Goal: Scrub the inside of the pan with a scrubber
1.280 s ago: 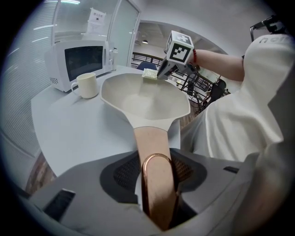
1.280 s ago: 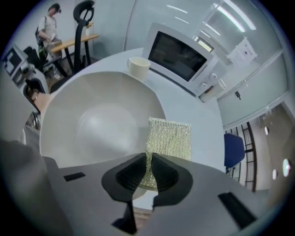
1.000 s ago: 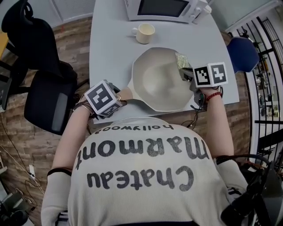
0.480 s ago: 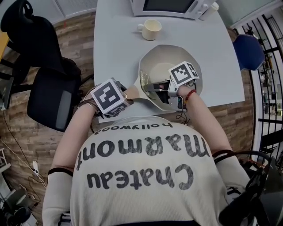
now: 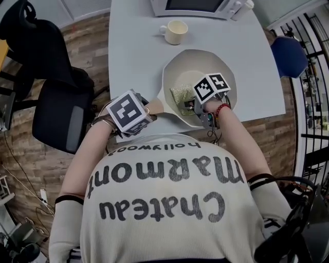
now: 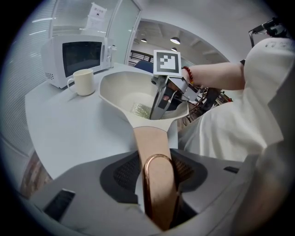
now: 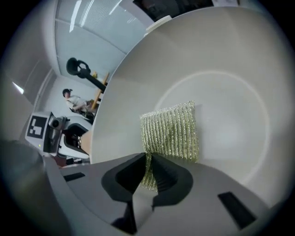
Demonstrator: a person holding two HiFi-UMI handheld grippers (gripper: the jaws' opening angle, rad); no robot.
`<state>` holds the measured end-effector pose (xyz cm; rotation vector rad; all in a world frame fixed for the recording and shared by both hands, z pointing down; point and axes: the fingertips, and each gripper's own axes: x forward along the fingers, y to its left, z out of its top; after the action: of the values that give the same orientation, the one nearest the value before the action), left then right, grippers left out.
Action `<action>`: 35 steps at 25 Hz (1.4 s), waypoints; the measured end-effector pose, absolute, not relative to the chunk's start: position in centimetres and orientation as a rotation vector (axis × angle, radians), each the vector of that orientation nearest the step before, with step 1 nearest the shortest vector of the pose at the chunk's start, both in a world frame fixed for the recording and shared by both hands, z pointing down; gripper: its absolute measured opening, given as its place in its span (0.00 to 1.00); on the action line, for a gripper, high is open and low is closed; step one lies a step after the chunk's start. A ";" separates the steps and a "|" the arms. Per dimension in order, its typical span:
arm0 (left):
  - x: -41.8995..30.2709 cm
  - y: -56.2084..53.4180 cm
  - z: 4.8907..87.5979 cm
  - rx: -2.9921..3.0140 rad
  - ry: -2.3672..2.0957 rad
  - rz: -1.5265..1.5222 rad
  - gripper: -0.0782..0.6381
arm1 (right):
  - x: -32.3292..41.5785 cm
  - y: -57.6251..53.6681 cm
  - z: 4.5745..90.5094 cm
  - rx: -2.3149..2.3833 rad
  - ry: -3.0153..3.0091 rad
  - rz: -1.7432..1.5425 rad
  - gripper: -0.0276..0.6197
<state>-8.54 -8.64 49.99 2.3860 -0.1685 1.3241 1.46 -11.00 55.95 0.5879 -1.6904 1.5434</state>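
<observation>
A cream pan point(image 5: 180, 69) rests on the grey table point(image 5: 133, 56), its tan handle point(image 6: 152, 152) pointing at me. My left gripper point(image 5: 138, 119) is shut on that handle, whose copper loop end point(image 6: 156, 184) lies between the jaws. A gold mesh scrubber point(image 7: 171, 133) lies flat against the pan's inner surface point(image 7: 221, 115). My right gripper point(image 7: 148, 171) is shut on the scrubber's near edge. In the head view the scrubber point(image 5: 182, 94) sits at the pan's near left side, just left of the right gripper point(image 5: 193, 104). From the left gripper view the right gripper point(image 6: 161, 99) reaches down into the pan point(image 6: 124, 90).
A cream mug point(image 5: 174, 32) stands beyond the pan, and a white microwave point(image 5: 198, 7) sits at the table's far edge. A black office chair point(image 5: 56, 115) is on the left, a blue chair point(image 5: 290, 59) on the right. The table's near edge lies under my arms.
My right gripper has swept the scrubber from the pan's far right rim across to its near left side. The left gripper has kept its hold on the handle.
</observation>
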 end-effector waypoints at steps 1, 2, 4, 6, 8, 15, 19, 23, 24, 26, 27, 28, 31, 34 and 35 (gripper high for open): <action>-8.5 -8.7 50.0 2.385 -0.172 1.322 0.37 | 2.0 -10.7 56.1 0.582 -1.667 1.492 0.12; -8.6 -8.8 50.0 2.386 -0.176 1.322 0.37 | 2.5 -10.4 56.2 0.576 -1.645 1.450 0.12; -8.7 -9.0 49.9 2.394 -0.185 1.329 0.37 | 3.4 -9.8 56.4 0.566 -1.600 1.381 0.12; -8.6 -9.1 49.8 2.402 -0.187 1.331 0.37 | 4.5 -9.2 56.5 0.561 -1.547 1.323 0.12; -8.5 -9.1 49.7 2.406 -0.188 1.327 0.37 | 6.0 -8.8 56.6 0.552 -1.490 1.269 0.12; -8.7 -9.2 49.8 2.419 -0.218 1.350 0.37 | 11.2 -8.3 56.9 0.498 -1.274 1.092 0.12; -9.2 -10.1 49.8 2.447 -0.272 1.395 0.37 | 14.6 -9.1 56.3 0.483 -1.147 0.858 0.12; -9.7 -10.3 50.0 2.442 -0.297 1.424 0.37 | 18.0 -10.6 54.8 0.507 -1.047 0.665 0.12; -9.7 -10.3 50.0 2.440 -0.297 1.424 0.37 | 18.8 -11.0 54.3 0.515 -1.030 0.632 0.12; -9.6 -10.2 50.1 2.435 -0.281 1.410 0.37 | 19.8 -11.8 53.5 0.532 -1.009 0.590 0.12; -9.3 -9.9 50.0 2.435 -0.261 1.385 0.37 | 20.1 -12.2 53.2 0.540 -1.005 0.575 0.12; -8.9 -9.6 49.8 2.438 -0.237 1.350 0.37 | 20.3 -12.6 52.9 0.549 -1.003 0.559 0.12; -8.4 -9.3 49.5 2.441 -0.207 1.301 0.37 | 20.7 -13.7 52.1 0.575 -1.005 0.508 0.12; -8.8 -9.0 49.8 2.414 -0.201 1.307 0.37 | 21.2 -14.7 51.3 0.607 -1.015 0.471 0.12; -8.8 -8.9 49.8 2.412 -0.199 1.306 0.37 | 21.3 -15.1 51.1 0.620 -1.022 0.461 0.12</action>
<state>-8.77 -8.92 49.78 2.4123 -0.1991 1.3056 21.33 -15.14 51.14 0.6195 -1.0217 0.4608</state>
